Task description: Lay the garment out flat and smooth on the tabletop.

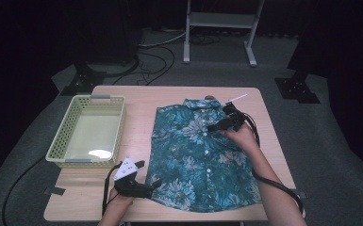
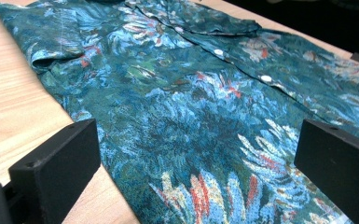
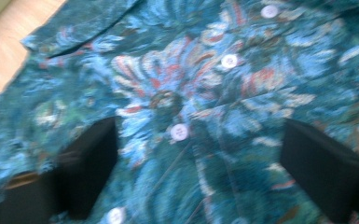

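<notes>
Left tongs (image 1: 151, 184) apart at shirt (image 1: 202, 155) near-left hem on bench (image 1: 136, 101). Right tongs (image 1: 219, 125) apart above shirt's far placket, near collar. Basket (image 1: 63, 141) left.

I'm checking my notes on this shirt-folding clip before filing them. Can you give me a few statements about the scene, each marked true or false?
1. The shirt lies spread flat on the table. True.
2. The basket holds folded clothes. False: it is empty.
3. The left gripper is at the shirt's bottom corner, jaws open. True.
4. The right gripper hangs over the basket. False: it is over the shirt's buttoned front, jaws open.
5. The basket stands right of the shirt. False: left.
</notes>
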The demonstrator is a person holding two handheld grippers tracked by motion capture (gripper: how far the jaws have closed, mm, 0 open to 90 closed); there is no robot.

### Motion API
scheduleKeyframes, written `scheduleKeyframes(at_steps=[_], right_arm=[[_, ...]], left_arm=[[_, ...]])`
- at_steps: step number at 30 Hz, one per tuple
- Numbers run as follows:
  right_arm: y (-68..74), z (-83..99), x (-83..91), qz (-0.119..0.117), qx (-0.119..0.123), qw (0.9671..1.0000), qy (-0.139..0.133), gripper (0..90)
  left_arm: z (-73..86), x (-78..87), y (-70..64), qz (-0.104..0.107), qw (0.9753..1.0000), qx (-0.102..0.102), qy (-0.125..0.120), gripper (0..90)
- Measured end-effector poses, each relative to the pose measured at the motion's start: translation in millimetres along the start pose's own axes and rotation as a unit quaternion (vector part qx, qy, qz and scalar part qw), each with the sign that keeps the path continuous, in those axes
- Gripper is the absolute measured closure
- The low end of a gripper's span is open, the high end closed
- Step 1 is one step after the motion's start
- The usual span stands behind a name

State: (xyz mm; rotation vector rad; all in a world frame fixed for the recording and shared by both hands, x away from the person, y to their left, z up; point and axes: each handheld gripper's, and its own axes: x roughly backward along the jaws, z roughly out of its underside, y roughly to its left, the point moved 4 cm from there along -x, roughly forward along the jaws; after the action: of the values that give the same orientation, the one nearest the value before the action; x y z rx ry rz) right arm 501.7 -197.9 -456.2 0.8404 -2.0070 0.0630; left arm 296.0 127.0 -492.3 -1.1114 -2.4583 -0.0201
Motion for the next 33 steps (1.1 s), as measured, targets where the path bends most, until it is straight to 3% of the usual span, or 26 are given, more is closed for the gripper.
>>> scheduleKeyframes(at_steps=[3,7,9,11,16,20,22,27,33], right_arm=[[-3.1,1.9,-8.9,0.01,0.005,0.9999,0.009,35.5],[0.7,6.1,-23.9,0.028,0.031,0.9986,0.033,43.5],[4.0,6.8,-29.5,0.034,0.045,0.9974,0.045,50.3],[6.1,6.8,-33.5,0.057,0.064,0.9946,0.058,54.3],[10.1,7.9,-36.3,0.086,0.09,0.9893,0.075,66.2],[8.2,8.3,-35.4,0.097,0.098,0.9876,0.075,74.3],[8.2,9.1,-34.7,0.103,0.099,0.9868,0.076,83.7],[6.5,10.8,-32.4,0.097,0.085,0.9893,0.069,87.1],[0.5,4.8,-14.2,0.104,0.071,0.9916,0.03,87.0]], left_arm=[[-0.2,-0.2,-0.6,0.0,1.0,-0.002,0.0,0.0],[0.4,-1.1,-0.6,0.001,1.0,-0.001,0.003,0.0],[1.0,-1.7,-0.5,0.002,1.0,0.001,0.004,0.0],[1.2,-1.8,-1.0,0.002,1.0,0.0,0.004,0.0],[1.3,-1.7,-1.4,0.002,1.0,-0.001,0.005,0.0],[1.3,-1.5,-1.3,0.001,1.0,0.0,0.005,0.0],[1.1,-1.5,-1.2,0.001,1.0,-0.001,0.005,0.0],[1.3,-1.5,-0.4,0.0,1.0,0.002,0.004,0.0],[1.6,-2.3,-1.6,0.004,1.0,-0.001,0.005,0.0]])
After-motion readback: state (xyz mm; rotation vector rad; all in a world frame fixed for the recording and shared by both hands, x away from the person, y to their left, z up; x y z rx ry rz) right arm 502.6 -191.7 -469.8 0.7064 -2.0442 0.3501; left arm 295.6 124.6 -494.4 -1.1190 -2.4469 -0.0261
